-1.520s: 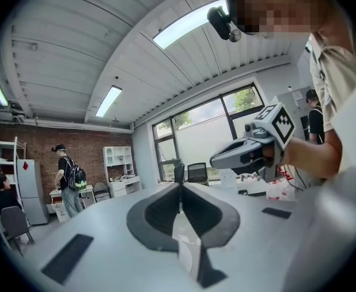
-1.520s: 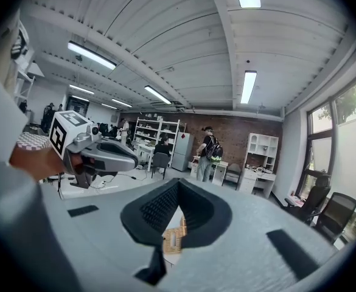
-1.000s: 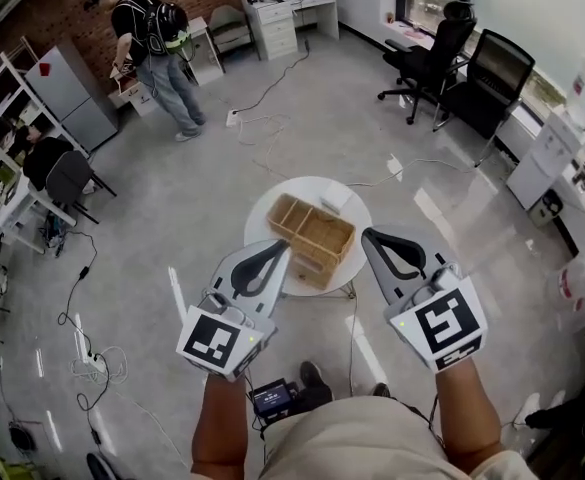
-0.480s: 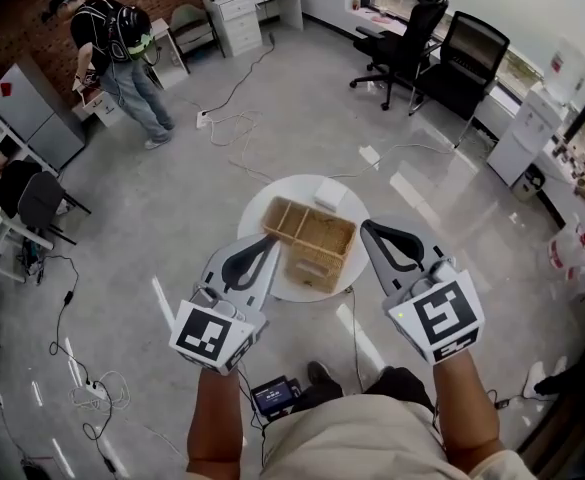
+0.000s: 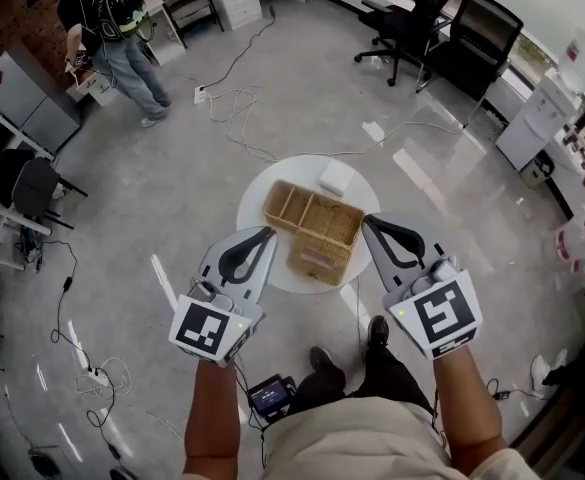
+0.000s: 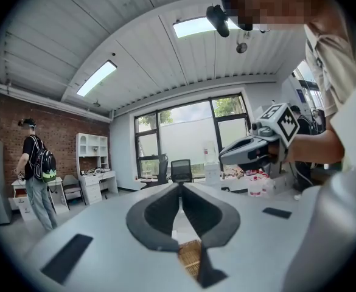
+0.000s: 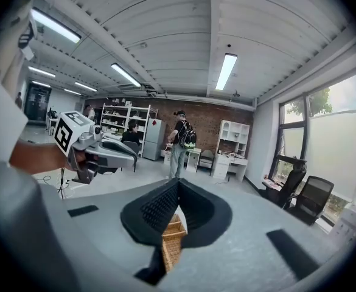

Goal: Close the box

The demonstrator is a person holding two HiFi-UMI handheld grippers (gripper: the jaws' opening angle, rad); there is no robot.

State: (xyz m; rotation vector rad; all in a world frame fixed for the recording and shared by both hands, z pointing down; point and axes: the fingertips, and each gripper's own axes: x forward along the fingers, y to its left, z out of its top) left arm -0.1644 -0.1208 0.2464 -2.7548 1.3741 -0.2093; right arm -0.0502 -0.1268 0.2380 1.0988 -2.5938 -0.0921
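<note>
Standing over a small round white table (image 5: 255,206), a person carries a hand-held gripper in each hand. The left hand-held gripper (image 5: 268,232) and the right hand-held gripper (image 5: 366,220) both have their jaws pressed together, with nothing between them. They are held above the near left and near right sides of a woven box (image 5: 317,226), and neither touches it. The box sits at the middle of the table. Its far part is open and split by dividers into compartments. Its near part shows a flat woven surface. Each gripper view looks past its closed jaws to a strip of the wicker below. A small white block (image 5: 337,177) lies on the table just beyond the box's far right corner. At far left on the grey floor stands a person with a backpack (image 5: 102,18). Black office chairs (image 5: 452,33) stand at far right, and cables (image 5: 234,108) trail across the floor beyond the table.
</note>
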